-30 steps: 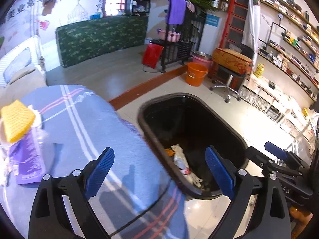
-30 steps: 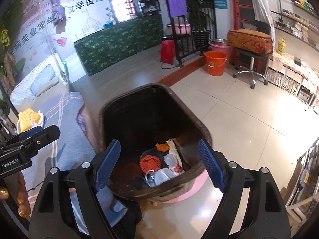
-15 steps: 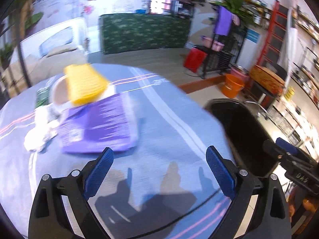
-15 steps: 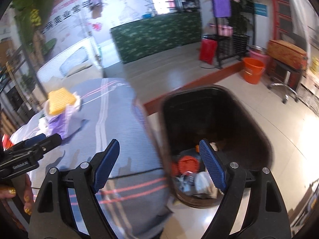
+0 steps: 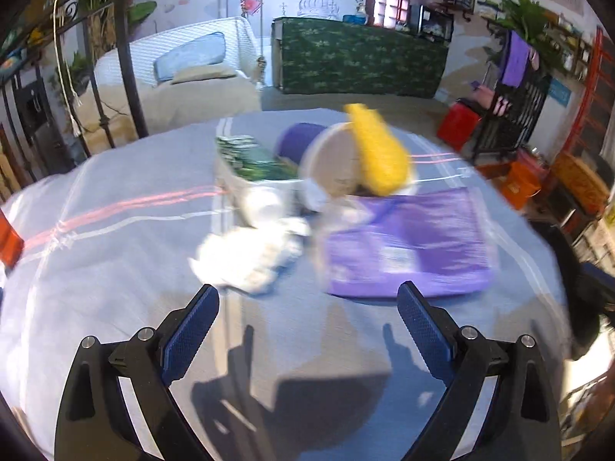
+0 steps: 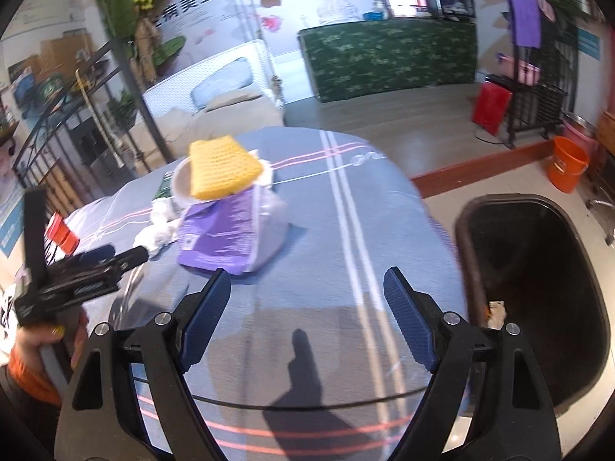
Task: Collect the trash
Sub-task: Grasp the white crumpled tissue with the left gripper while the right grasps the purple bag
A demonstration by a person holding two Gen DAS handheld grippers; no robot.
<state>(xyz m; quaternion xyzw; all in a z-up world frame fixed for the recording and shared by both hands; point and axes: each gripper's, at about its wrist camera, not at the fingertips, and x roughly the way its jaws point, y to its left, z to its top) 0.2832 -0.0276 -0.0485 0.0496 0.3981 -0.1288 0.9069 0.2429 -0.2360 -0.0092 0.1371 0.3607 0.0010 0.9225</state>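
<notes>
- My left gripper (image 5: 307,319) hangs over the blue striped cloth (image 5: 115,269) with its jaws wide apart and nothing between them.
- From it, the white crumpled tissue (image 5: 250,261) lies on the cloth at about 11 o'clock, just beyond the left fingertip; the purple packet (image 5: 407,253) lies at about 1 o'clock, just beyond the right fingertip.
- Behind those, near 12 o'clock, stand a white box with green print (image 5: 250,169) and a white cup (image 5: 330,169) with a yellow sponge (image 5: 380,150) resting on its rim. This whole pile is smeared by blur, so I cannot read labels or tell whether the pieces touch.
- The packet's long side runs across my view, from 9 to 3 o'clock; the sponge's long axis leans from 11 down to 5 o'clock.
- My right gripper (image 6: 307,319) also has its jaws spread and empty, above the same cloth.
- From it, the packet (image 6: 219,230) sits at about 11 o'clock with the sponge (image 6: 221,171) beyond it.
- At 9 o'clock my left gripper (image 6: 115,259) shows, my hand (image 6: 38,345) around its handle; both are cut off by the frame edge.
- The black bin (image 6: 465,238) stands on the floor at 3 o'clock, just beside the cloth's edge; its inside is dark and a white scrap (image 6: 496,311) is all I can make out in it.
</notes>
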